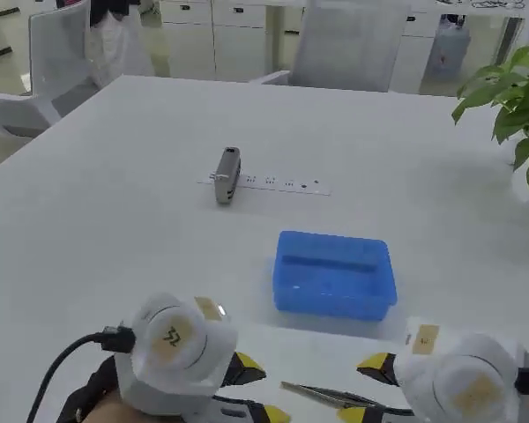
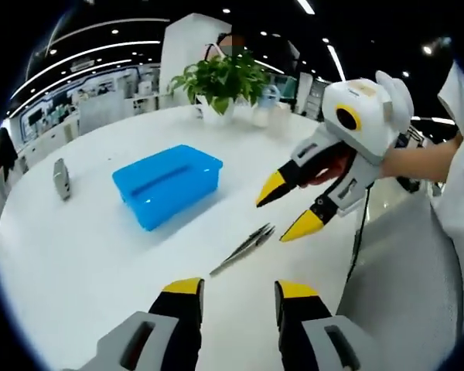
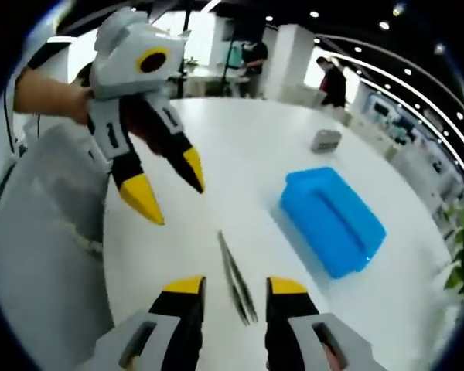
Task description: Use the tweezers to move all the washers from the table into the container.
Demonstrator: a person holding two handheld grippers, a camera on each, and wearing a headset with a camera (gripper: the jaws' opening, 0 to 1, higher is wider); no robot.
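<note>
The blue container stands mid-table, its rim up. Thin metal tweezers lie flat on the table near the front edge, between the two grippers. My left gripper is to their left, open with nothing in it. To their right is my right gripper, also open. In the right gripper view the tweezers run along the table under the gap of my right gripper, untouched by its jaws. In the left gripper view the tweezers lie just ahead of my left gripper.
A grey adapter sits on a white power strip beyond the container. A potted plant leans in at the right edge. Chairs stand behind the far side of the table.
</note>
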